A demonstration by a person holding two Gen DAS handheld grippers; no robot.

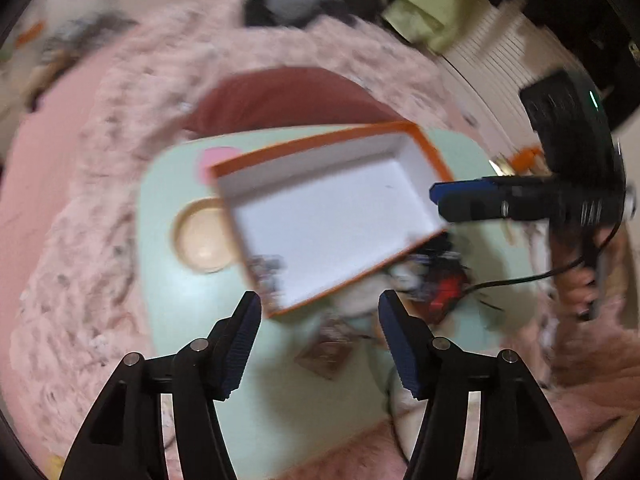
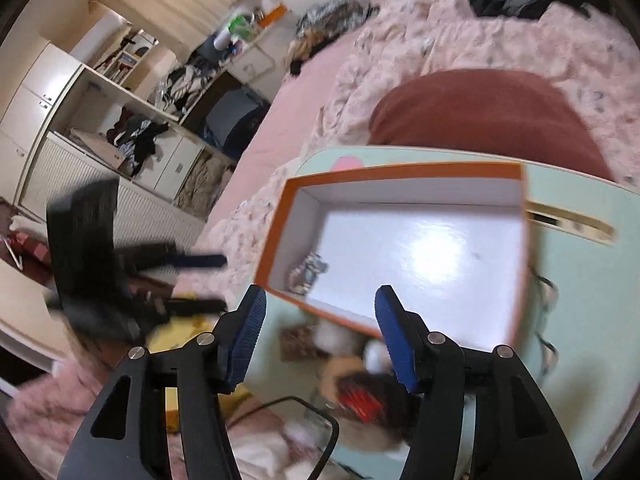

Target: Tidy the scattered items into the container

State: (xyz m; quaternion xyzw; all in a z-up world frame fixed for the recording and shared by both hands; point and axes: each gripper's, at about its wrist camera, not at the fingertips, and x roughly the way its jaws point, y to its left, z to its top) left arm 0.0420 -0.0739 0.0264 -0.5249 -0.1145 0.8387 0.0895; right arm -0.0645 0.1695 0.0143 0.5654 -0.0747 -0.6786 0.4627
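Both the left tongs (image 1: 320,308) and the right tongs (image 2: 320,304) gape empty over the surface (image 1: 192,304), near the box (image 1: 332,216) holding one small item (image 2: 308,274).

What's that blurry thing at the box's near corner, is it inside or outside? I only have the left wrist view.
Observer: Inside. The right wrist view shows a small crinkled item lying on the floor of the orange-rimmed box, in a corner.
Operator: Is the right gripper open?
Observer: Yes. The right gripper is open and empty, above a red-and-black item that lies outside the box.
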